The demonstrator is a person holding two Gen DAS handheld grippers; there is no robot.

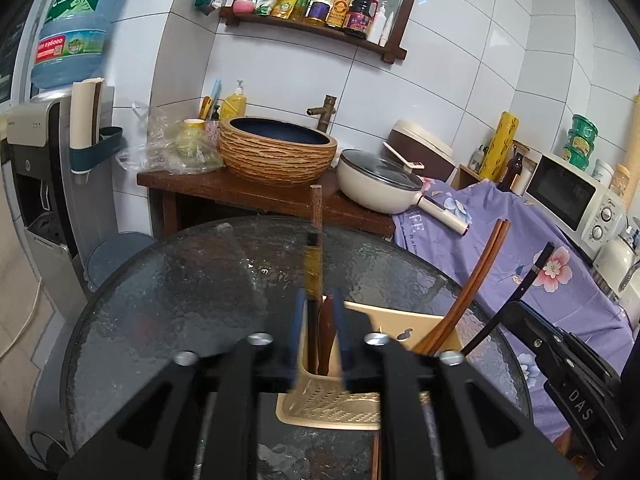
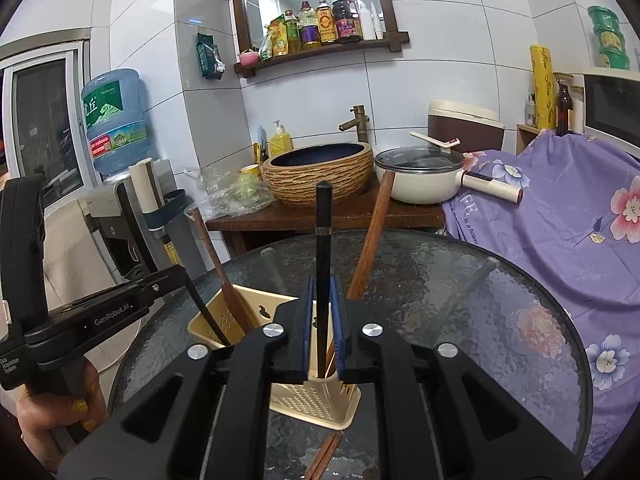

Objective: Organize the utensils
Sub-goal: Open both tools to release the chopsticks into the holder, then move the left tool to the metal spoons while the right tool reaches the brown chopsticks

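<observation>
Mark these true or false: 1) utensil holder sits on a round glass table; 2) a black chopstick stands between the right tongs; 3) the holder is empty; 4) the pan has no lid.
1) The utensil holder sits on a round glass table. True.
2) A black chopstick stands upright between the pads of the right tongs. True.
3) The holder is empty. False: it already holds utensils, among them brown chopsticks leaning out of it.
4) The pan has no lid. False: a glass lid covers it.
</observation>
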